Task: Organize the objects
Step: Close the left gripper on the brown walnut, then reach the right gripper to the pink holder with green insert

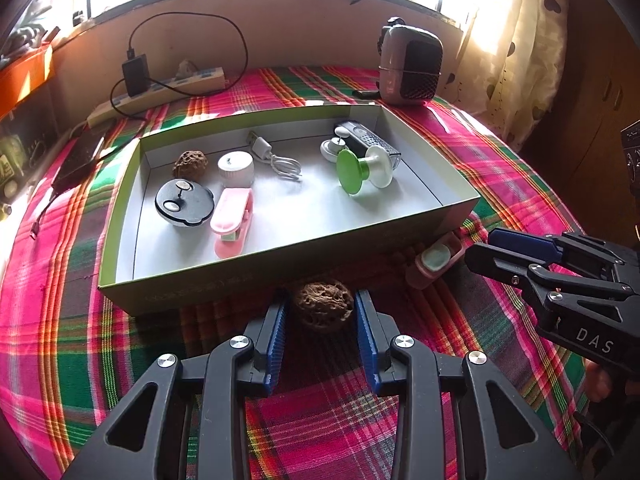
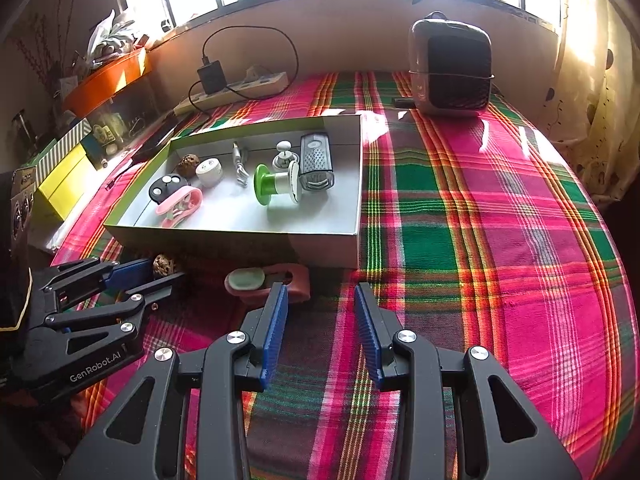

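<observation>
left gripper (image 1: 322, 308): my jaws flank the walnut (image 1: 323, 306) at lower centre, pads just beside it, grip unclear
right gripper (image 2: 320, 308): my jaws parted, empty, near pink case (image 2: 276, 280)
box (image 1: 280, 258): centre frame

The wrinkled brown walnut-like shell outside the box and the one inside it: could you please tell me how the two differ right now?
The wrinkled brown shell outside lies on the plaid cloth before the shallow cardboard box's near wall; the wrinkled brown shell inside rests in the box's far left corner.
The outside shell sits between the left gripper's blue pads; the inside one is untouched.
The outside shell is shaded, the inside one sunlit.
Both share a pitted surface.
</observation>
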A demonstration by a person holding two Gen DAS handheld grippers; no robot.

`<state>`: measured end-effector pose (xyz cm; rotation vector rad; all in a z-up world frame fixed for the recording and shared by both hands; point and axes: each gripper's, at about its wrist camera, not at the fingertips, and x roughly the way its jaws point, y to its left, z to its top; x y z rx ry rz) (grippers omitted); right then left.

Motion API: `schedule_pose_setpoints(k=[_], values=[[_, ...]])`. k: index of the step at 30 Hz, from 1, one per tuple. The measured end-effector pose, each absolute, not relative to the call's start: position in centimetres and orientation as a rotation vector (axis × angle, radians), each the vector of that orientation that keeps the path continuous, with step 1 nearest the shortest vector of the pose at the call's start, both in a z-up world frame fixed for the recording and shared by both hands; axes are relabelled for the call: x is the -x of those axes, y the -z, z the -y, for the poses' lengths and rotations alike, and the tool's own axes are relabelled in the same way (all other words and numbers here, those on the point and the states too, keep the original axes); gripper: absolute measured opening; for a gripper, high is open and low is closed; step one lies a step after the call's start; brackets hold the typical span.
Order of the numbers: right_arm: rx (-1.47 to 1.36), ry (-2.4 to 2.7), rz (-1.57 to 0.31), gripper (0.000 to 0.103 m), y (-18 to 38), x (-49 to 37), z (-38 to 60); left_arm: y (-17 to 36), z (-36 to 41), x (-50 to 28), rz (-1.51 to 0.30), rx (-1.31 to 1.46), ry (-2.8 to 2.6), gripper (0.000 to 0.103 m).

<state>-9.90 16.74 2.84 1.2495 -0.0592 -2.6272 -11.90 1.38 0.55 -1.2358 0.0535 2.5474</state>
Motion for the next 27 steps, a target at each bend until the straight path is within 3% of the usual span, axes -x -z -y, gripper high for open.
schedule_pose_setpoints(k=[20,22,23,27], values=[[-1.226,2.627,0.031,0.036,-3.4,9.9,-13.7,-0.4,1.6,10.7,0.018,1.239,-2.600,0.030],[-1.231,2.642,0.032,0.045,-3.5,10.1,-13.4,-0.4,1.8,10.7,0.028,1.239,-2.602,0.030],[-1.237,2.651,0.046,0.057,-3.5,10.2,-13.3,-0.4,1.9,10.7,0.030,1.239,-2.602,0.030],[-1.249,2.693,0.090,0.060,-3.6,10.4,-13.1,-0.3,2.2,10.7,0.034,1.233,-2.597,0.030]])
